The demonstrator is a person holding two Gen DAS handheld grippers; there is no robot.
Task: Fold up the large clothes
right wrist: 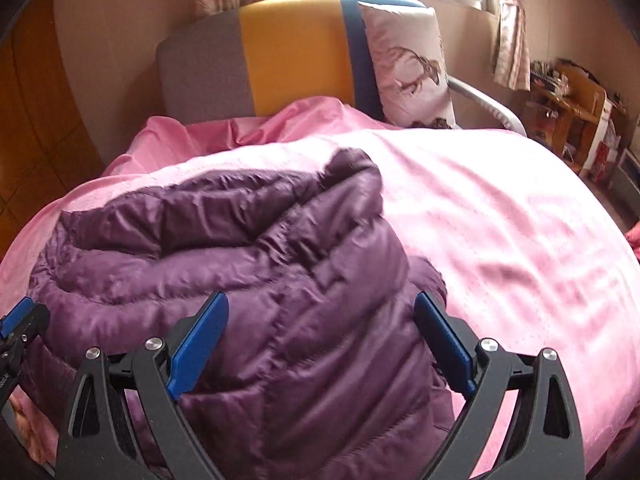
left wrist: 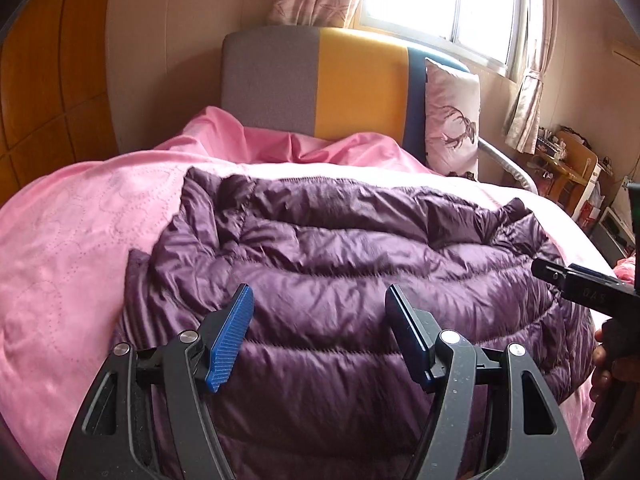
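Both sets of jaws are spread wide and holding nothing, left gripper (left wrist: 319, 332) and right gripper (right wrist: 321, 346) hovering low in frame over the purple puffer jacket (left wrist: 340, 280), which lies bunched mid-frame on the pink bedspread (right wrist: 500, 220). Looks light, squishy and slick, so I'd pinch a stitched seam or hem edge.
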